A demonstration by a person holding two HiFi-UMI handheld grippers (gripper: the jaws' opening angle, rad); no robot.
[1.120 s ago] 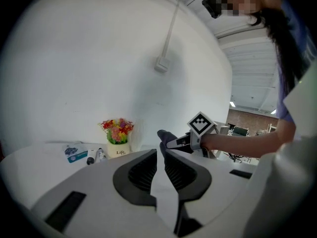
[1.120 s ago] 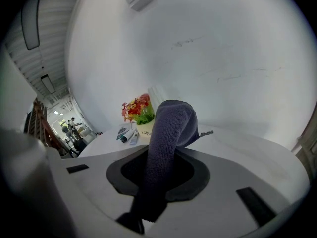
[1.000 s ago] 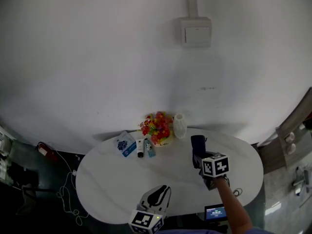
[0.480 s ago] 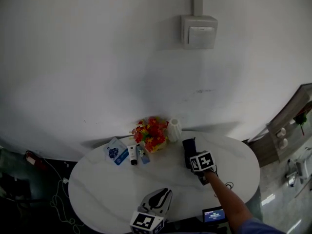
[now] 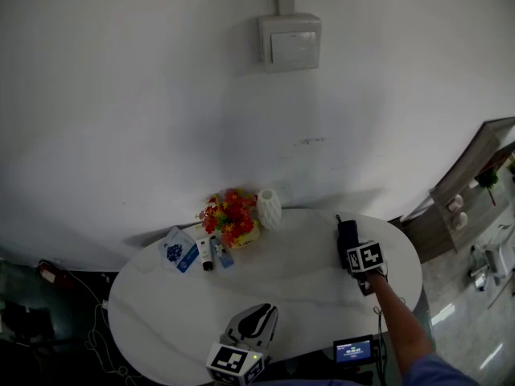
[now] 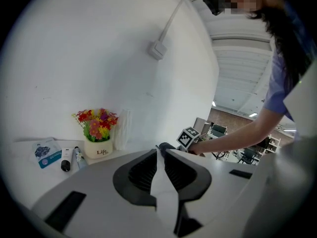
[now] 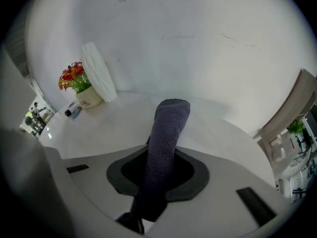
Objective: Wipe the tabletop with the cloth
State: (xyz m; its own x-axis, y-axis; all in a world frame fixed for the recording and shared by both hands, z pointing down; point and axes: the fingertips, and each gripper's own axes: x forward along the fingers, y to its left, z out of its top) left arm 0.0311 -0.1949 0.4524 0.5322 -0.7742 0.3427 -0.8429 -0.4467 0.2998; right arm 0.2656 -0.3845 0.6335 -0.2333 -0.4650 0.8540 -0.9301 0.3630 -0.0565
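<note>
Right tool (image 7: 161,168) clamps cloth (image 7: 168,128), long axis pointing ahead over counter (image 5: 282,284) right end; left tool (image 6: 159,158) closed, empty

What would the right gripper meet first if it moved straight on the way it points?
Probably the wall: past the held cloth only bare tabletop shows; the vase stands off to the left.

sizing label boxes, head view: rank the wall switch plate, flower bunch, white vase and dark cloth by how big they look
1. white square wall switch plate and red-yellow flower bunch: about alike.
2. white ribbed vase and dark grey cloth: too close to rank, cloth partly hidden.
</note>
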